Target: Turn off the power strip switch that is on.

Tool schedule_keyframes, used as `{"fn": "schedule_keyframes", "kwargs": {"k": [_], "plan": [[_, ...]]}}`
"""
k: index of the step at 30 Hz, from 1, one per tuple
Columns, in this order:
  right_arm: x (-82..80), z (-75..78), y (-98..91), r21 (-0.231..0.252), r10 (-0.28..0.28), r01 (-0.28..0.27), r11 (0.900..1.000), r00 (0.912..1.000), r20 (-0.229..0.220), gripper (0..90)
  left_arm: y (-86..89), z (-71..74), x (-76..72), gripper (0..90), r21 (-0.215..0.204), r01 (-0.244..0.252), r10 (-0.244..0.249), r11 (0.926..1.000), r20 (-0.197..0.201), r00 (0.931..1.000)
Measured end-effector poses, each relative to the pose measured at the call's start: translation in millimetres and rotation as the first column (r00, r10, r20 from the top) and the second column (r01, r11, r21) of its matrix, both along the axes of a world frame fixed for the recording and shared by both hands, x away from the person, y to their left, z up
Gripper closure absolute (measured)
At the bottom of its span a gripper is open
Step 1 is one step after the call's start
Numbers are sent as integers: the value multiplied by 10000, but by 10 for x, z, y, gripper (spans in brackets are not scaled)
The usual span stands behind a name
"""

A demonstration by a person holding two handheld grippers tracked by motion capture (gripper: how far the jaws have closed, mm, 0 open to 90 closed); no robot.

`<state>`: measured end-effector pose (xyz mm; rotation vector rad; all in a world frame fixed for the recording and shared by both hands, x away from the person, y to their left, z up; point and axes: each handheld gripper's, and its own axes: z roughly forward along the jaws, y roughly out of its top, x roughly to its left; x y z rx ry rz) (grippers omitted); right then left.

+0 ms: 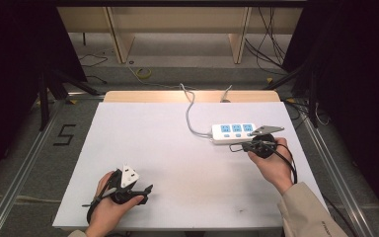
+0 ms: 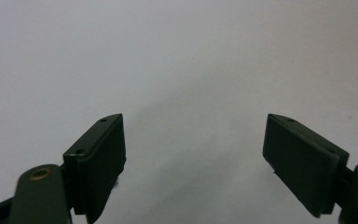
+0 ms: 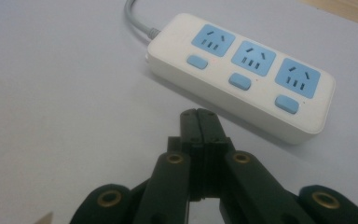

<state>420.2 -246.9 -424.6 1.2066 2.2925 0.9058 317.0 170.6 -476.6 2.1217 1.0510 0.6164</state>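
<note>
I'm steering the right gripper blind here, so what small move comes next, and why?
Probably ease the right gripper forward and down onto the middle blue switch of the power strip. Its jaws are shut together, empty, and point at the strip's near side, just short of it. The left gripper rests open, well away.

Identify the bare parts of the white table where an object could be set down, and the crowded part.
Free: the wide middle and far-left stretch of the table, between the left gripper and the power strip. Crowded: far right, where the shut right gripper, strip and its cable gather.
</note>
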Motion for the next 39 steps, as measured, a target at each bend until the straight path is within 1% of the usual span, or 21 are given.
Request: {"fn": "schedule_keyframes", "kwargs": {"k": [11, 16, 39], "plan": [[99, 32, 53, -83, 46, -47, 10000, 10000, -85, 900, -1, -2, 2, 208, -25, 4, -4, 10000, -7, 10000], [145, 51, 72, 40, 36, -35, 10000, 9999, -160, 900, -1, -3, 2, 208, -18, 17, -17, 10000, -19, 10000], [353, 80, 169, -216, 41, -49, 9998, 9993, -364, 900, -1, -3, 4, 208, -25, 19, -19, 10000, -17, 10000]]}}
